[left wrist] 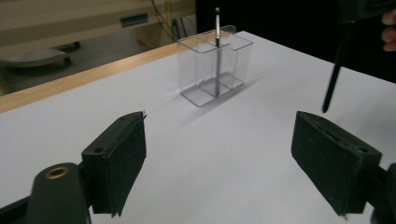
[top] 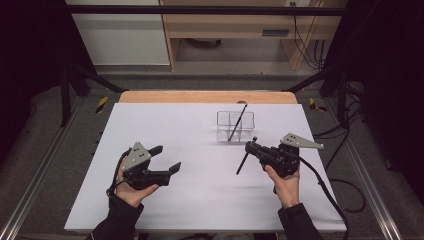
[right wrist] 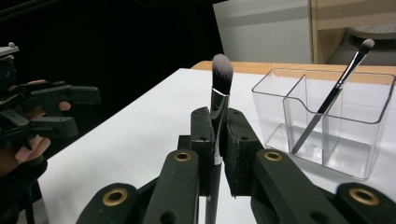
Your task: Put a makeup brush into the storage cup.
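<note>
A clear plastic organizer (top: pixel 235 125) with several compartments stands on the white table toward the far right, and a thin makeup brush (top: pixel 237 122) leans inside it. My right gripper (top: pixel 248 146) is shut on a second makeup brush (top: pixel 242 164), just right of and nearer than the organizer. In the right gripper view that brush's bristle head (right wrist: pixel 222 70) points up above the closed jaws, beside the organizer (right wrist: pixel 327 116). My left gripper (top: pixel 167 158) is open at the left, nothing between its pads (left wrist: pixel 119 163). Its view shows the organizer (left wrist: pixel 215 70) ahead and the held brush's handle (left wrist: pixel 332 86).
A white sheet (top: pixel 190 200) covers the table, with a strip of wood (top: pixel 200 96) along its far edge. Black frame legs stand at both sides. A cable (top: pixel 325 192) trails from the right gripper off the table's right side.
</note>
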